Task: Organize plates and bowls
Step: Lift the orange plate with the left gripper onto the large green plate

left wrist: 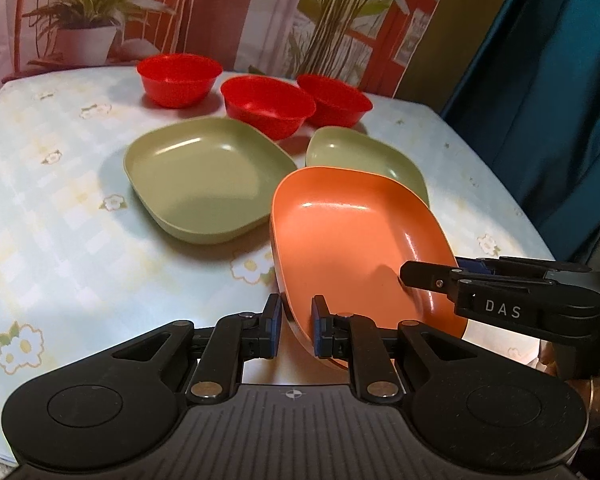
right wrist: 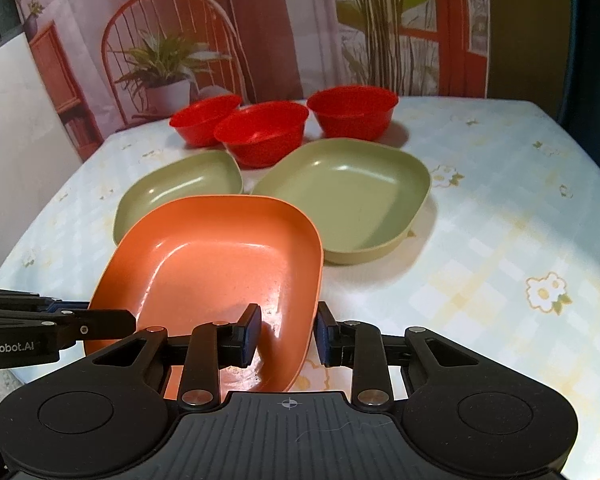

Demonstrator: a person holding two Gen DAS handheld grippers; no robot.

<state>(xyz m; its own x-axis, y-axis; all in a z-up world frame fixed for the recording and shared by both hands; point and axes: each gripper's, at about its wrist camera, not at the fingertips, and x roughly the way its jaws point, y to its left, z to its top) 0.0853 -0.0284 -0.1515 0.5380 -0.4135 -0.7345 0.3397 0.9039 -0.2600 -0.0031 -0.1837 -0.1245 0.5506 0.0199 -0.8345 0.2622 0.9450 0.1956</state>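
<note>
An orange square plate [left wrist: 352,240] is held tilted above the table, partly over a small green plate [left wrist: 364,156]. My left gripper [left wrist: 296,326] has its jaws on either side of the plate's near rim. My right gripper [right wrist: 288,332] straddles the opposite rim of the same orange plate [right wrist: 216,264]; it shows in the left wrist view [left wrist: 416,276]. A larger green plate [left wrist: 204,176] lies to the left. Three red bowls [left wrist: 266,104] stand behind the plates. In the right wrist view the green plates [right wrist: 348,192] and bowls [right wrist: 260,132] appear mirrored.
The table [left wrist: 60,220] has a pale blue floral cloth. A printed backdrop with plants and a chair [right wrist: 172,40] hangs behind it. A teal curtain [left wrist: 560,100] hangs at the right of the table.
</note>
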